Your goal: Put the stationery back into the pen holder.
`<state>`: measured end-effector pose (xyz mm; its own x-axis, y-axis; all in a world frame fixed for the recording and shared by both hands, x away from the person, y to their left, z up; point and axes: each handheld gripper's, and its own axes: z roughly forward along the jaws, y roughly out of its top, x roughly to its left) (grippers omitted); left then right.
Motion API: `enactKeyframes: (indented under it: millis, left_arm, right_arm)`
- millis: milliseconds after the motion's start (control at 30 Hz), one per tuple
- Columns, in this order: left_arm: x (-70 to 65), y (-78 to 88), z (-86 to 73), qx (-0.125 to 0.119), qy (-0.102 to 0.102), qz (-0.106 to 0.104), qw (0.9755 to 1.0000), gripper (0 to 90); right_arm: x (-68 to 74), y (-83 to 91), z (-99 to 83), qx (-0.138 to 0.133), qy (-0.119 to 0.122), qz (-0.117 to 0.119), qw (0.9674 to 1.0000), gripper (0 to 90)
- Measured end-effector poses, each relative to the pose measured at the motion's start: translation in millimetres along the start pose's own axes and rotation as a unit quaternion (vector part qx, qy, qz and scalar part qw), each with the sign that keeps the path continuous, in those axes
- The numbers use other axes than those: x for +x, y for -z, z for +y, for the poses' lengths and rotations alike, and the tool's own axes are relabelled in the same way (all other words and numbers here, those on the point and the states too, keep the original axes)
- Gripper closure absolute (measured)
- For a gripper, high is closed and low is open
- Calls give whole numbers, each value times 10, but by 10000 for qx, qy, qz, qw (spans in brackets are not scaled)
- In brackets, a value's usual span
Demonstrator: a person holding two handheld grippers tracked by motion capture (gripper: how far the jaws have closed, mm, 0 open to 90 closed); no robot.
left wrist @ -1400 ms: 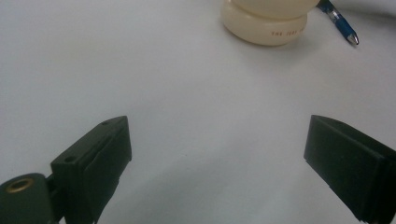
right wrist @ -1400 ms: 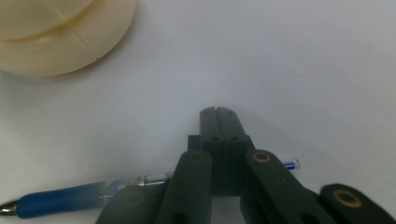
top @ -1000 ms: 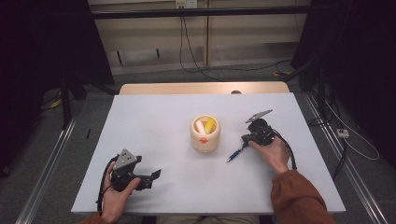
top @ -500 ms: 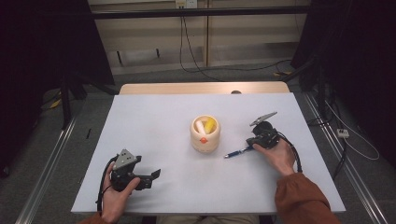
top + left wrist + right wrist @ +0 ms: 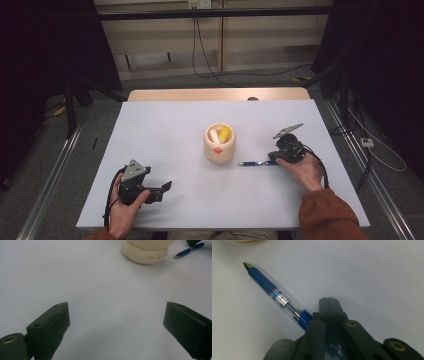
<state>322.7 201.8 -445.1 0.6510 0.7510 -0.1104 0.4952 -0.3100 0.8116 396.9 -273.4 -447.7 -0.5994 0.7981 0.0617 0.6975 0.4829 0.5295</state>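
— White tabletop (image 5: 165, 145) filled the scene, with dark floor and cables behind it. What sat on it?

— Near the middle stood a cream-coloured holder (image 5: 219, 144) with yellow and white items inside. Just to its right lay a blue pen (image 5: 255, 163), tip pointing toward the holder.

— And the tools?

— At the pen's far end, the right gripper (image 5: 276, 161) had its jaws closed on the pen. Near the table's front left, the left gripper (image 5: 162, 189) rested with jaws spread wide, nothing between them.

Rust-orange sleeve (image 5: 327, 215), black grippers, cables
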Motion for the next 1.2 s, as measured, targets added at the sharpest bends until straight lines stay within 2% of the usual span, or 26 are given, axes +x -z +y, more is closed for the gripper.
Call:
enactKeyframes:
  millis: [133, 500, 900, 1067, 1200]
  left_arm:
    - [2, 2, 2, -34, -6, -55, 10000, 60]
    - [8, -1, 2, -17, 32, 10, 10000, 51]
    - [6, -4, 0, 8, 27, 33, 10000, 51]
    - [5, -6, 0, 2, 67, 41, 10000, 51]
    - [3, -6, -2, 7, 63, 33, 10000, 51]
  right_arm:
    - [16, 22, -31, 1, 32, 5, 10000, 900]
    - [85, 93, -139, 31, 102, 115, 9999, 900]
    - [135, 151, -240, 31, -30, 257, 9997, 900]
    - [160, 167, -269, 33, -55, 377, 9993, 900]
    - [163, 167, -269, 34, -26, 371, 9993, 900]
